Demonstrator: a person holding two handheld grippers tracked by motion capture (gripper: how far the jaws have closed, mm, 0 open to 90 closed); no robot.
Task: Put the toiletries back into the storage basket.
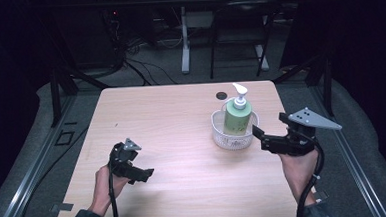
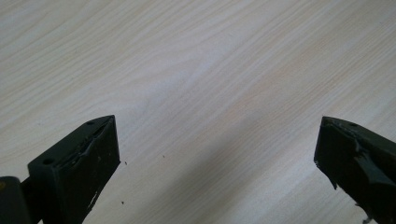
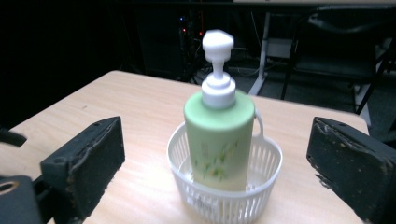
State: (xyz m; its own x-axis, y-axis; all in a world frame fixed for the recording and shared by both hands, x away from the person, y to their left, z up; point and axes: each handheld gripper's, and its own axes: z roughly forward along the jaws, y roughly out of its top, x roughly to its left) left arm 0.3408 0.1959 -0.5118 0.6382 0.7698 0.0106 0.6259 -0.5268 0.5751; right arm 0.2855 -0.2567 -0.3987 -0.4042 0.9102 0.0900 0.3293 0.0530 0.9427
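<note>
Just right of the basket [image 1: 221,135] with the soap bottle [image 1: 237,117] upright inside, my right gripper [image 1: 268,130] was wide open and empty, so I'd pull straight away without clipping that rim, left gripper [image 1: 145,175] open too.

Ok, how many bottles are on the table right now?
1: a green pump bottle standing upright inside the white basket on the table's right side.

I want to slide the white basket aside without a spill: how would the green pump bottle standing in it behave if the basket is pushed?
The pump bottle is tall and stands well above the low basket rim, so it may rock or tip. Its smooth round body probably slips. The thin slotted basket likely flexes and slides easily on the table.
</note>
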